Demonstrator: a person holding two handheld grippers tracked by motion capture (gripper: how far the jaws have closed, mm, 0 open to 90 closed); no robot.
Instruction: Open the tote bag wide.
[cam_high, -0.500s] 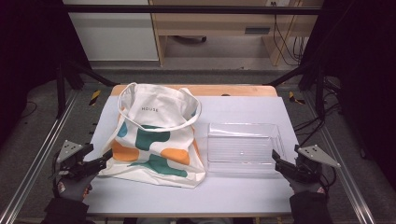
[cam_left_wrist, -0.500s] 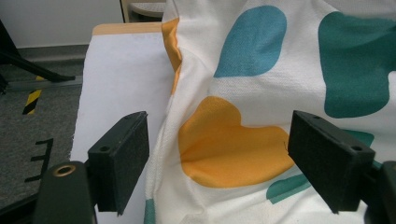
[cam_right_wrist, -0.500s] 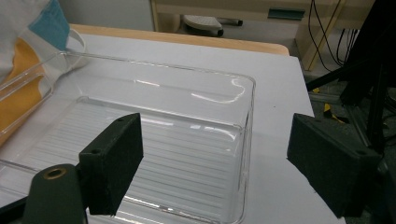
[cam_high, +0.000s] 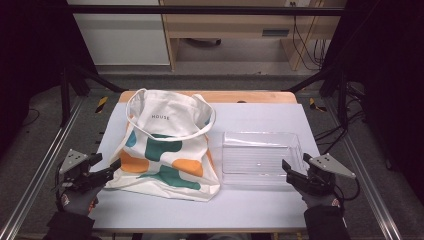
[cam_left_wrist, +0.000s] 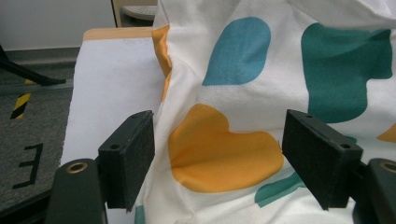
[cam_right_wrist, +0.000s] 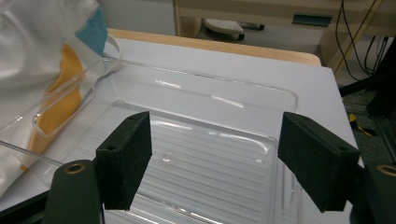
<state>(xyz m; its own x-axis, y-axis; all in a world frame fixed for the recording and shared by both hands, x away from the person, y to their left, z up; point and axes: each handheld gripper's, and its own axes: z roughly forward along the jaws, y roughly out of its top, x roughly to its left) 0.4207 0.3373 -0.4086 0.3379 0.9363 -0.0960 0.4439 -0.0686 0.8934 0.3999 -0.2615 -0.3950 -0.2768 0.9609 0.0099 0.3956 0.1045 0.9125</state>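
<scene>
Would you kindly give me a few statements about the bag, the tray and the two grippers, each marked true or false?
1. The tote bag lies to the left of the clear plastic tray in the high view. True.
2. The left gripper is clamped on the bag. False: its jaws stand open at the bag's edge.
3. The tray holds a folded cloth. False: it is empty.
4. The right gripper is open at the tray's near right corner. True.
5. The bag bears the word HOUSE. True.

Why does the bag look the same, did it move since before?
No. The tote bag keeps its place on the white table, its right edge beside the clear plastic tray as before.
</scene>
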